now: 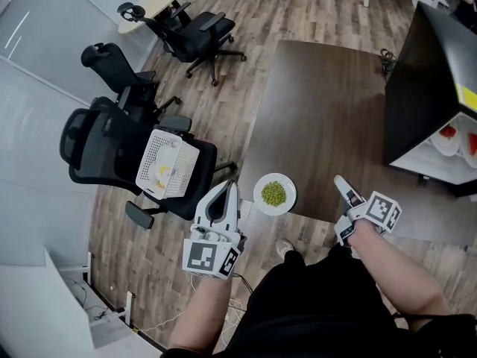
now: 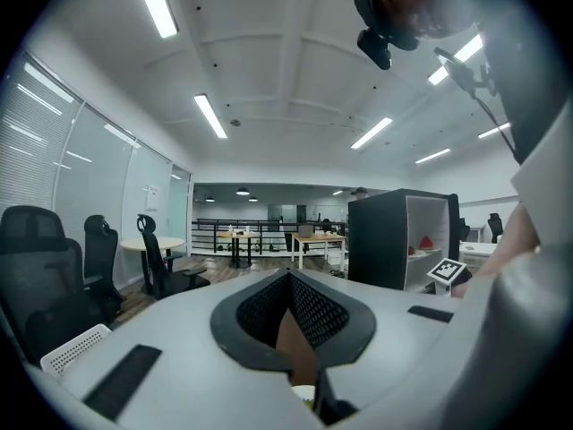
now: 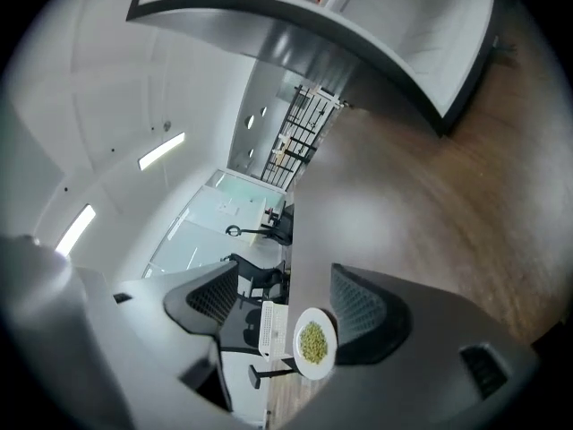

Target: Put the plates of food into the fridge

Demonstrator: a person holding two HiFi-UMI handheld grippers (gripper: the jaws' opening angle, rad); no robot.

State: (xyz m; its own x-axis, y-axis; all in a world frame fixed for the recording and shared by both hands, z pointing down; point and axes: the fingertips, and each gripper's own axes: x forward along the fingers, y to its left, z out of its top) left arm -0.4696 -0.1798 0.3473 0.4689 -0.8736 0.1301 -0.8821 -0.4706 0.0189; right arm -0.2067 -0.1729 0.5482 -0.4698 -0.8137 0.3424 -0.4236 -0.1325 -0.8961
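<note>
A white plate of green peas (image 1: 274, 194) sits at the near edge of the dark brown table (image 1: 320, 110). My left gripper (image 1: 232, 186) hangs just left of the plate, off the table's corner, shut with its fingertips touching and nothing in them (image 2: 288, 278). My right gripper (image 1: 344, 189) is over the table edge to the right of the plate, open and empty (image 3: 285, 307). The plate (image 3: 312, 342) shows beyond the right gripper's jaws, well apart from them. The black fridge (image 1: 417, 88) stands open at the far right with plates of red food (image 1: 449, 137) on its white shelf.
Black office chairs (image 1: 112, 144) crowd the floor left of the table, and one holds a white perforated basket (image 1: 168, 164). A round pale table (image 1: 153, 2) stands at the back. The person's foot (image 1: 285, 248) is on the wood floor below the plate.
</note>
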